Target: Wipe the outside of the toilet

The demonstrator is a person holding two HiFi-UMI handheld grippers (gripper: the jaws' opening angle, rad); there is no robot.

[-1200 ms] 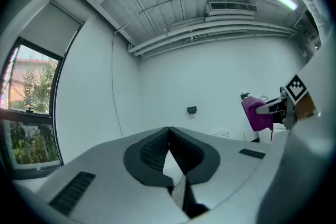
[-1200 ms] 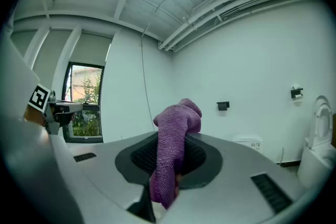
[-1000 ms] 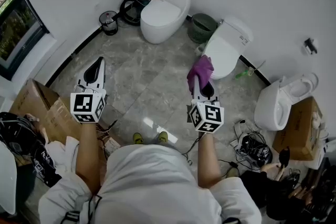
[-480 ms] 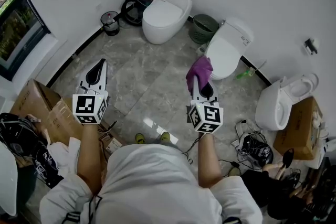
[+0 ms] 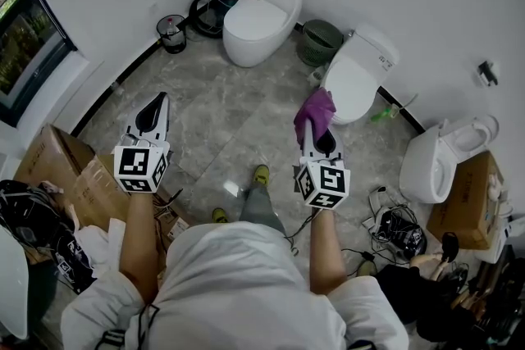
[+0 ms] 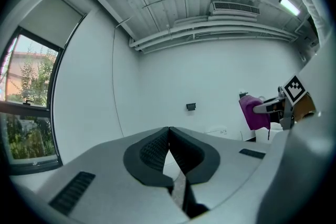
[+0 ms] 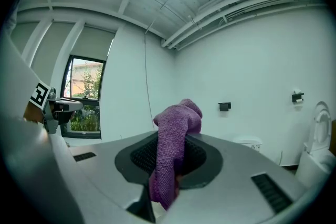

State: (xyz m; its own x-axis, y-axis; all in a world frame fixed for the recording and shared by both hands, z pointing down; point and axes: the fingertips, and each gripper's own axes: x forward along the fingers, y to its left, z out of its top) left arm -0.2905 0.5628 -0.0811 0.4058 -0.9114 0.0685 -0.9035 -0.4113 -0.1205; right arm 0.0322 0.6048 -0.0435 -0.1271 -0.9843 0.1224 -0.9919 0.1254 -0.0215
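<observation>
Right gripper (image 7: 167,168) clamped on purple cloth (image 7: 175,136); the cloth bunches up past the jaw tips and flops over one side; likely soft, light and limp, best pinched deep in the fold so a wad stays free for wiping. Left gripper (image 6: 169,132) jaws together, nothing between. Nearest toilet (image 5: 354,80) ahead of and below the right gripper, untouched; probably glazed, hard, slick and fixed, so press rather than grasp.

Cloth (image 7: 173,149): purple terry weave, fuzzy, matt.
Toilet (image 5: 258,11): white, smooth, glossy glaze.
Floor (image 5: 221,119): grey veined stone-look tiles, polished, reflective.
Boxes (image 5: 70,176): brown matt cardboard.
Right gripper (image 7: 170,136): matt grey plastic shell, black ribbed pads (image 7: 139,157).
</observation>
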